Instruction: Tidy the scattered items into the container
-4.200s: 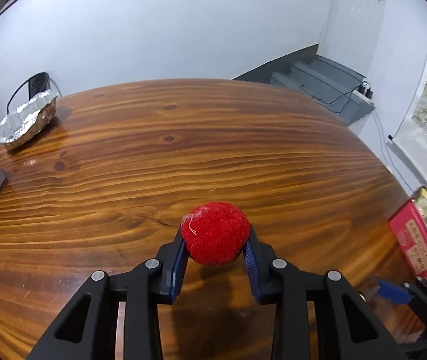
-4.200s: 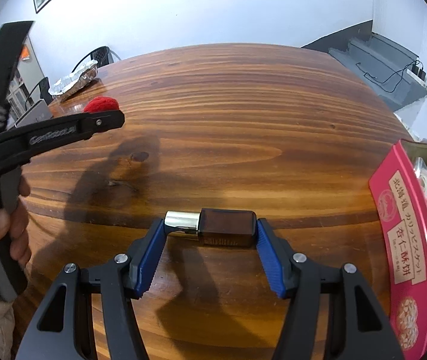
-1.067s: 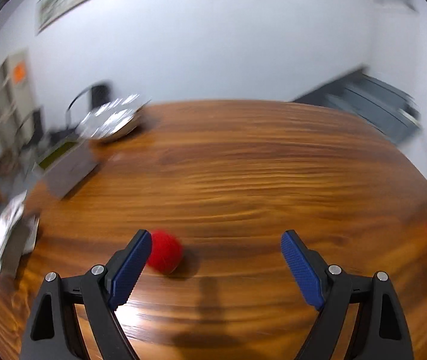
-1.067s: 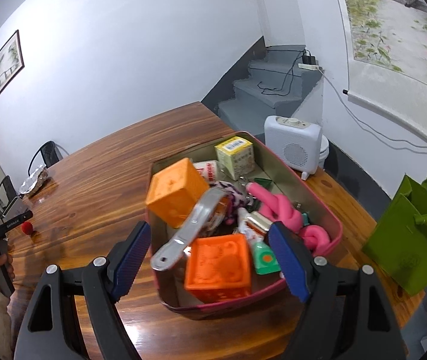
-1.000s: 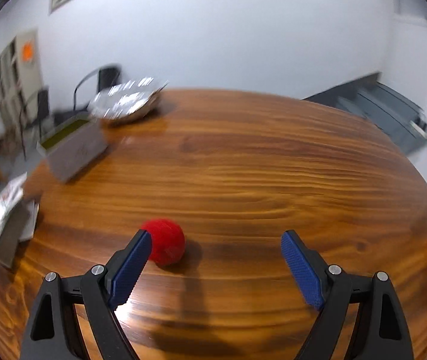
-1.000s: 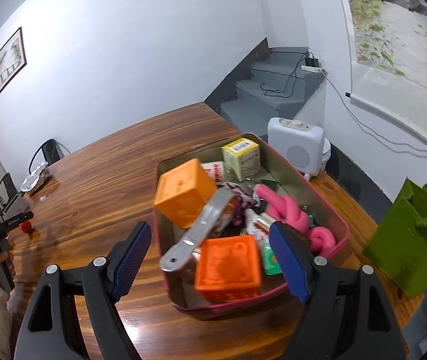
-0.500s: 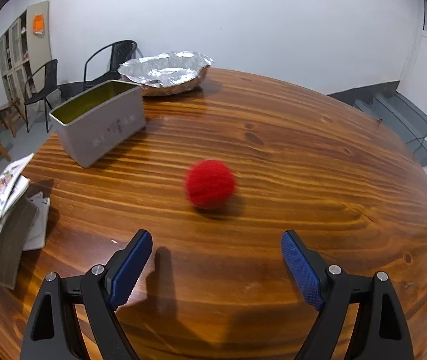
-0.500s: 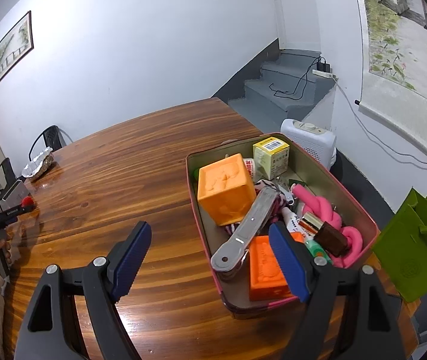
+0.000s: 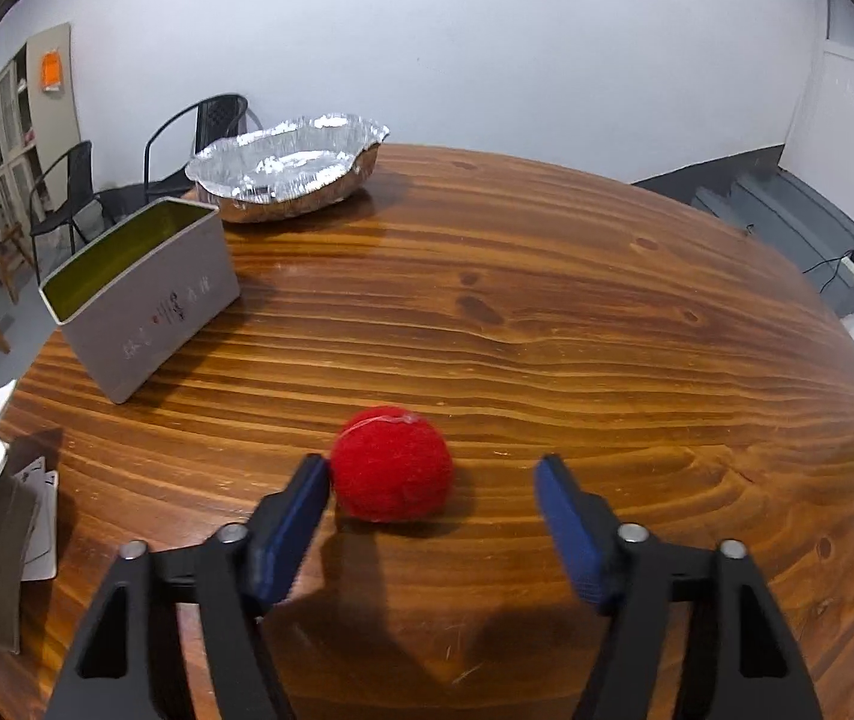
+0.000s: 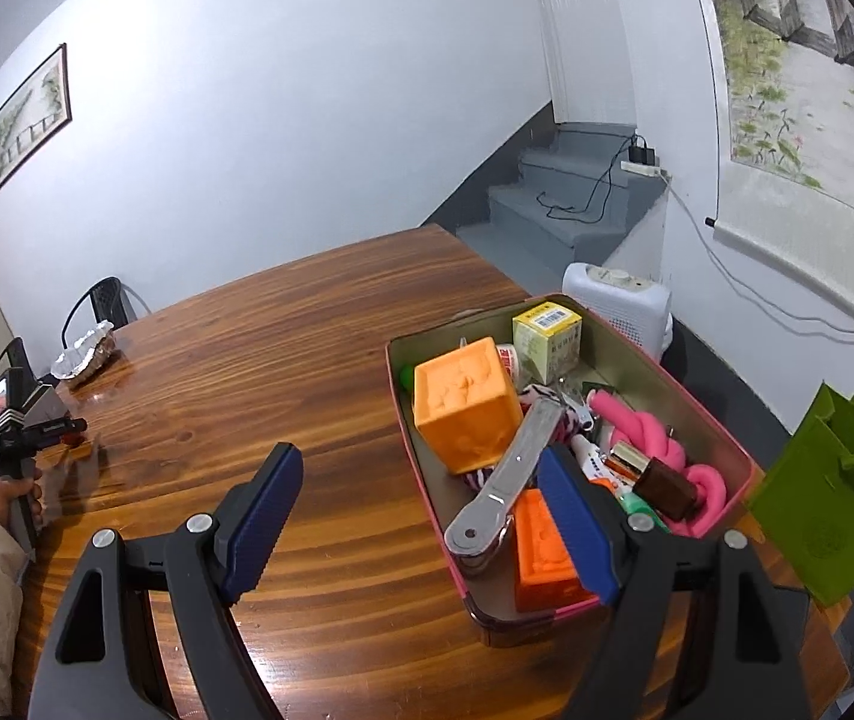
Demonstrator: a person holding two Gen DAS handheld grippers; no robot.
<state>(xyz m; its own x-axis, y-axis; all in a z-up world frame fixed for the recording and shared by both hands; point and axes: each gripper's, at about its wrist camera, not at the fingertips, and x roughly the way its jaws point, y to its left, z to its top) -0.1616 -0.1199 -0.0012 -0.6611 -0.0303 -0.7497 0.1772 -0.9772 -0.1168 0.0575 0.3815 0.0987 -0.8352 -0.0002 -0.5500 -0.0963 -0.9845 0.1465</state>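
On wooden table (image 9: pixel 547 312): red fuzzy ball (image 9: pixel 392 463) sitting off-centre between closing left gripper (image 9: pixel 433 480) jaws, beside left pad; risking rolling away. Right gripper (image 10: pixel 420 498) hovering spread, empty, by pink tin (image 10: pixel 721 438).

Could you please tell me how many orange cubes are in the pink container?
2: one large orange cube sits at the far left of the container; another lies in its near corner, partly behind the right gripper. More may be buried.

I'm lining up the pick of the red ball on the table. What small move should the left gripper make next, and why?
Probably a slight shift toward the right of its own view. The left gripper has jaws closing around the red ball, but the ball sits off-centre: it is close against the left pad, with a clear gap to the right one. Centring first should keep the closing pads from nudging it along the table.
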